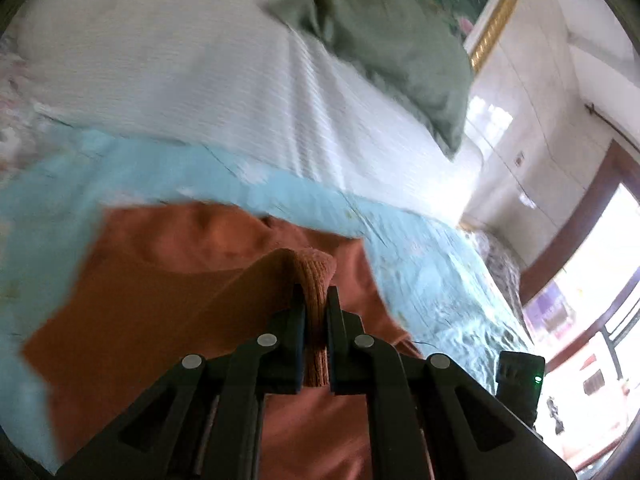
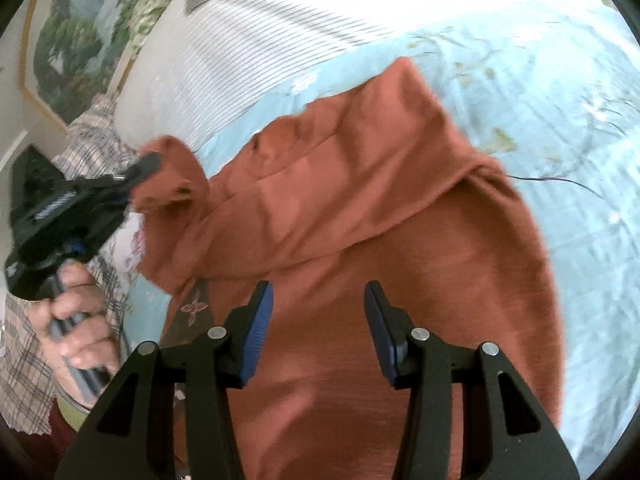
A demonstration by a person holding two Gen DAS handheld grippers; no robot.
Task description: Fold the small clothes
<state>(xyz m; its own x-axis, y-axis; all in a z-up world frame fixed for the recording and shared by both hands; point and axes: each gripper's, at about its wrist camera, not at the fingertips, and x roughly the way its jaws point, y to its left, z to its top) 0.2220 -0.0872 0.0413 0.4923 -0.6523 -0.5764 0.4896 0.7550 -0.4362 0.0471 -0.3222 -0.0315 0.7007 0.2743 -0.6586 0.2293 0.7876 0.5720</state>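
Left gripper [image 1: 316, 300]: clenched on rust sweater [image 2: 360, 220] cuff, lifting sleeve for folding. Right gripper [image 2: 318, 300]: released, sweater body lying beyond its fingertips.

A light blue floral bedsheet [image 2: 540, 92] covers the bed. A white striped ribbed blanket [image 1: 192, 80] lies beyond it, and a grey-green pillow [image 1: 400, 52] rests on that blanket.
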